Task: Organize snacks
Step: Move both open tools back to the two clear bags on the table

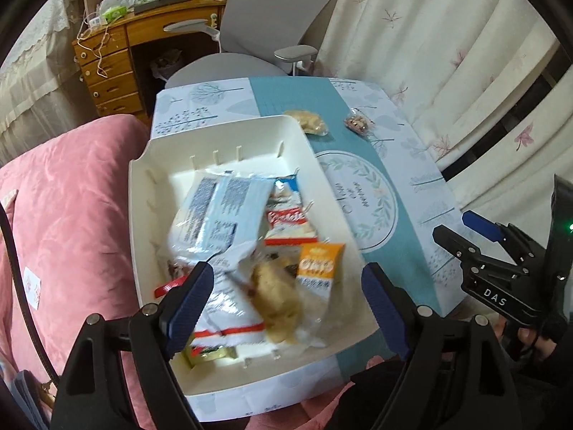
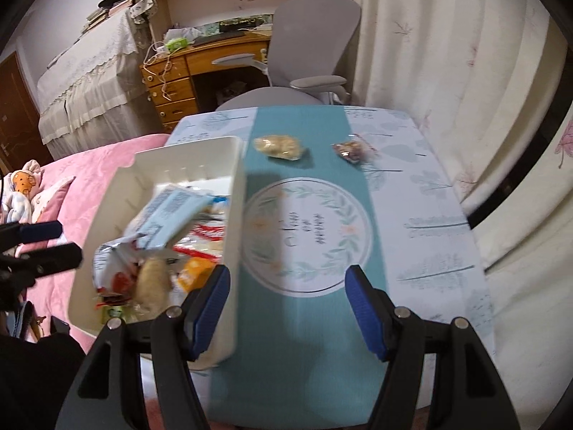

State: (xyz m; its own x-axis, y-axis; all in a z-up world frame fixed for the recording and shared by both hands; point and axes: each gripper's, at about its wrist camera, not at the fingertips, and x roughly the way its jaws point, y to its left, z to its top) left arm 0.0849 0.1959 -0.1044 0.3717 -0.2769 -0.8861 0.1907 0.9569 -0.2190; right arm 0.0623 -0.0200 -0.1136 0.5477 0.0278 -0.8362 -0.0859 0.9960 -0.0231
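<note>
A white bin [image 1: 229, 132] stands on the left part of the table and holds several snack packets. Among them are a blue-white bag [image 1: 218, 211], an orange packet [image 1: 320, 261] and a pale pastry [image 1: 277, 297]. My left gripper [image 1: 286, 304] hangs open over the bin's near end, its pads touching nothing. Farther back on the teal cloth lie a pale snack pack [image 2: 281, 147] and a small dark snack pack [image 2: 351, 152]. My right gripper [image 2: 288, 310] is open over bare cloth just right of the bin [image 2: 236, 236]. It also shows at the right edge [image 1: 465, 233].
The table's patterned cloth [image 2: 429, 215] drops off at the right towards a cream curtain [image 2: 447, 53]. A pink quilt [image 1: 71, 215] lies left of the bin. Behind the table stand a grey office chair [image 2: 315, 36] and a wooden desk [image 2: 179, 82].
</note>
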